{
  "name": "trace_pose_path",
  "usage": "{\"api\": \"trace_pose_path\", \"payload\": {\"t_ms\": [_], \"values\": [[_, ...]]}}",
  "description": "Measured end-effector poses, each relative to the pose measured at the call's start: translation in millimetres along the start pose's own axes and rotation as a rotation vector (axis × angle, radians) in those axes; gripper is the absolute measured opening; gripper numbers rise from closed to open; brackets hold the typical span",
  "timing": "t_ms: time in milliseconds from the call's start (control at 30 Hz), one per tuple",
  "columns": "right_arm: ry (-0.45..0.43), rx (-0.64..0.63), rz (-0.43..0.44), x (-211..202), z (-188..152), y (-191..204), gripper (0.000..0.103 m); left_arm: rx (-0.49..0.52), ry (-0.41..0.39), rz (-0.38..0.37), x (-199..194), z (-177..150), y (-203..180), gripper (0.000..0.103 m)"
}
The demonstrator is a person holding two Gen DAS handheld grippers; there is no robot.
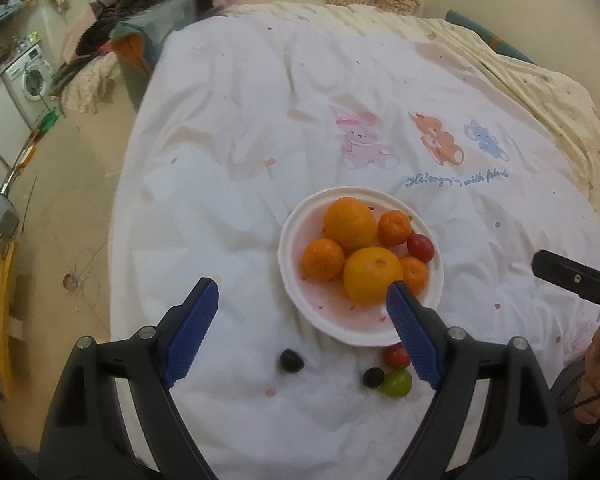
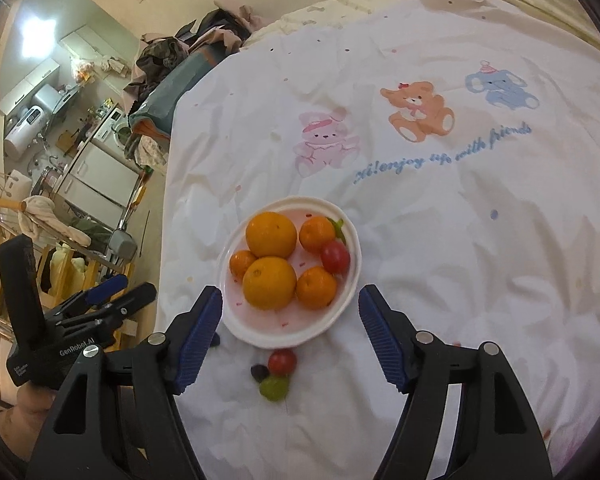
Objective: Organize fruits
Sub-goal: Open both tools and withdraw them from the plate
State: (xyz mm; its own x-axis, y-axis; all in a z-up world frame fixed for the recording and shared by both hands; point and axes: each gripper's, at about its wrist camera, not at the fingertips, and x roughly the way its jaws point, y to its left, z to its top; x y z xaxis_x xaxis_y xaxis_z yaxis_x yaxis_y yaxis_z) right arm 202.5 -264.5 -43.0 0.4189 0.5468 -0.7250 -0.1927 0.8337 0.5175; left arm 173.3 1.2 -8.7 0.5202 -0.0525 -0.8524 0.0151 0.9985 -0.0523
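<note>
Fruit (image 2: 269,283) mostly sits heaped in the plate (image 2: 350,236) on the bedsheet (image 2: 460,240), strays (image 2: 283,361) just beside its near rim; both grippers (image 1: 302,304) (image 2: 290,310) hover wide and empty, so a careless grab risks rolling grapes off the soft, wrinkled cloth.

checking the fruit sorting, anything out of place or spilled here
Yes: four small fruits lie loose on the bedsheet beside the plate instead of in it: a red one, a green one and two dark ones. Nothing looks spilled or damaged.
</note>
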Motion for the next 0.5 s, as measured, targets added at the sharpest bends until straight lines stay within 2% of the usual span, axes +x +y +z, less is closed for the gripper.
{"api": "trace_pose_path", "payload": {"t_ms": [200,500], "values": [[-0.022,0.010,-0.041,-13.3,-19.6,-3.9,0.073,-0.009,0.003,-0.007,-8.2,-15.7,3.2,0.084],[0.009,0.066,-0.062,-8.3,-42.1,-10.1,0.073,-0.047,0.047,-0.042,4.1,-32.3,6.7,0.084]]}}
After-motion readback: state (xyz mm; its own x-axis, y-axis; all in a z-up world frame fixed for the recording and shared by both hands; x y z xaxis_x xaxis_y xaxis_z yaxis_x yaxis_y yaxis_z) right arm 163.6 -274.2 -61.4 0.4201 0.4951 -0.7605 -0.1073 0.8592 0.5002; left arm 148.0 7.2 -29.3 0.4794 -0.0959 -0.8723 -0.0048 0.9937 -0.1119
